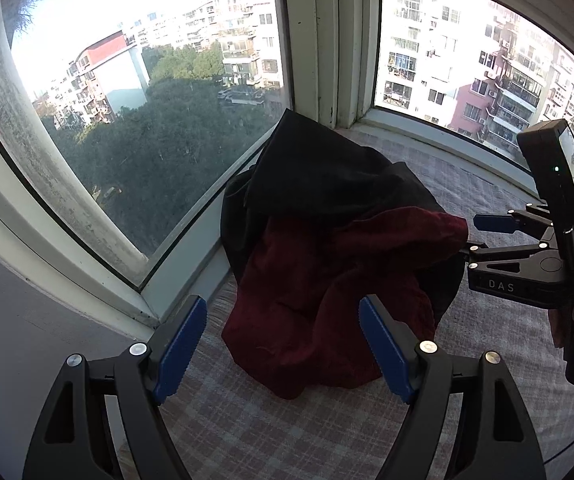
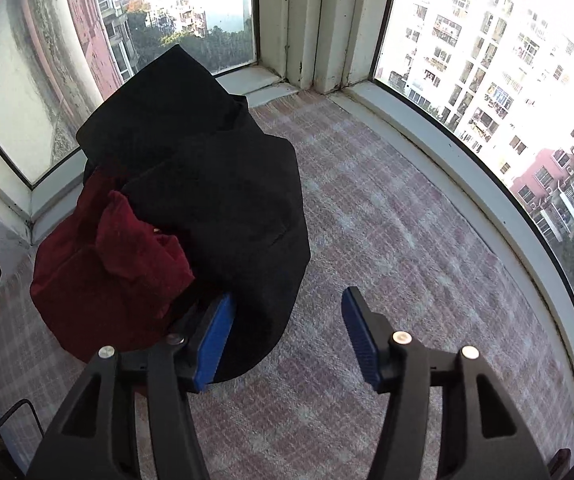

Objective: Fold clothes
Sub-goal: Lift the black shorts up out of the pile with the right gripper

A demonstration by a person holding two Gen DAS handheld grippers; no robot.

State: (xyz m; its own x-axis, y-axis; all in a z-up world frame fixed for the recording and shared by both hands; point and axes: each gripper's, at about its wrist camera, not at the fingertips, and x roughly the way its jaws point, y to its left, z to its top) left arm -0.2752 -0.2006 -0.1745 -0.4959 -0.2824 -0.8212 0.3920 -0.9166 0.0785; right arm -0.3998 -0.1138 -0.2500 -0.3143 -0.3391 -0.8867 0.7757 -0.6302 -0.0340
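Observation:
A crumpled dark red garment (image 1: pixel 327 296) lies in a heap with a black garment (image 1: pixel 327 168) piled over and behind it, on a plaid cover by the window corner. My left gripper (image 1: pixel 283 344) is open and empty, its blue pads on either side of the red garment's near edge. My right gripper (image 2: pixel 287 336) is open and empty at the right edge of the heap; its left finger (image 2: pixel 215 340) is against the black garment (image 2: pixel 215 184). The red garment (image 2: pixel 115 272) lies to its left. The right gripper also shows in the left wrist view (image 1: pixel 479 236), at the heap's right side.
The plaid cover (image 2: pixel 387 240) fills a bay window ledge. Window glass and white frames (image 1: pixel 327 40) close in the far side and the left. A grey wall (image 1: pixel 15 320) is at the near left.

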